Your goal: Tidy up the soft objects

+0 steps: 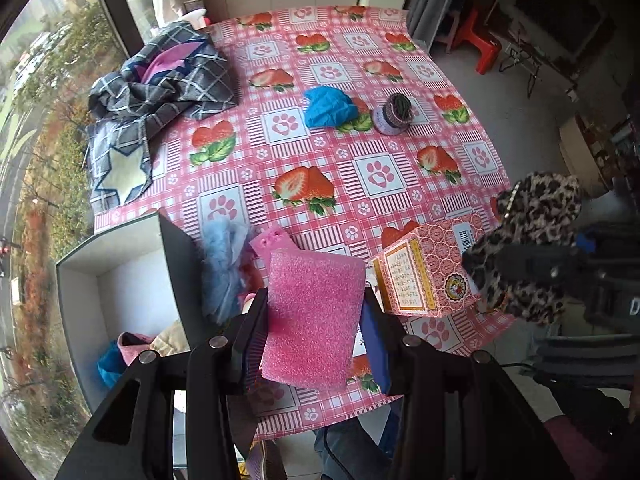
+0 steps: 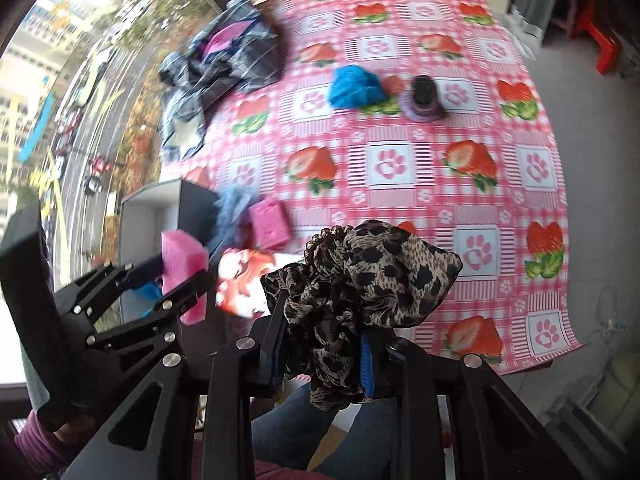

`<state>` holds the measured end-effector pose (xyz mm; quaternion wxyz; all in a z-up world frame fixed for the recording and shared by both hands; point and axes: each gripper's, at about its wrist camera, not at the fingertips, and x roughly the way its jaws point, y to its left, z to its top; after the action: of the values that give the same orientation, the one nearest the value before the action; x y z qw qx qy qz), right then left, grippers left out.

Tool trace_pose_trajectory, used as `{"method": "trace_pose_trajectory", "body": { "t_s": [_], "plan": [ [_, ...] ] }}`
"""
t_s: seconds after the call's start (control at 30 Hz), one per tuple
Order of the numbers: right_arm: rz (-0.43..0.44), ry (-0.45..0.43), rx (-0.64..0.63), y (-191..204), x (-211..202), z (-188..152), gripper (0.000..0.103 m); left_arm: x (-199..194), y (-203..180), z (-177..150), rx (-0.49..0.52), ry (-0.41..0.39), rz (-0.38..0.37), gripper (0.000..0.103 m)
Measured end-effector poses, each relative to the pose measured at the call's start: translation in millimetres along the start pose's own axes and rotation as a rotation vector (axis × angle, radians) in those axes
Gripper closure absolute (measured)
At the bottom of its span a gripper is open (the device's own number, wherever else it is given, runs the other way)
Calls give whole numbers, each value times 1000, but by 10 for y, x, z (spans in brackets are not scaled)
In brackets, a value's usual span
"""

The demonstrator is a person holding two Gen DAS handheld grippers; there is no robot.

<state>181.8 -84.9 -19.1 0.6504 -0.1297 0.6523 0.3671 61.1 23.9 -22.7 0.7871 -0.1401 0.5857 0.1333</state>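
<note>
My left gripper (image 1: 314,320) is shut on a pink foam sponge (image 1: 312,316), held above the table's near edge; it also shows in the right wrist view (image 2: 184,268). My right gripper (image 2: 324,352) is shut on a leopard-print scrunchie (image 2: 360,280), seen at the right in the left wrist view (image 1: 528,240). An open grey box (image 1: 76,276) at the table's left edge holds several soft items. A fluffy blue piece (image 1: 222,268) and a small pink block (image 1: 272,240) lie beside the box. A blue cloth (image 1: 328,108) and a dark hair tie roll (image 1: 394,114) lie farther back.
A strawberry-print tablecloth (image 1: 380,172) covers the table. A plaid grey garment (image 1: 160,88) is heaped at the back left by the window. A pink printed carton (image 1: 428,272) lies near the front edge. A red stool (image 1: 480,44) stands on the floor at the right.
</note>
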Motion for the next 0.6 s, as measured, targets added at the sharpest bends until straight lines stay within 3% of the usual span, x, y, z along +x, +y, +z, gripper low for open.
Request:
{"method": "trace_pose_trajectory", "body": {
  "t_s": [0.6],
  "plan": [
    [10, 103, -181, 720, 322, -120, 73, -244, 677, -534, -245, -33, 49, 56]
  ]
}}
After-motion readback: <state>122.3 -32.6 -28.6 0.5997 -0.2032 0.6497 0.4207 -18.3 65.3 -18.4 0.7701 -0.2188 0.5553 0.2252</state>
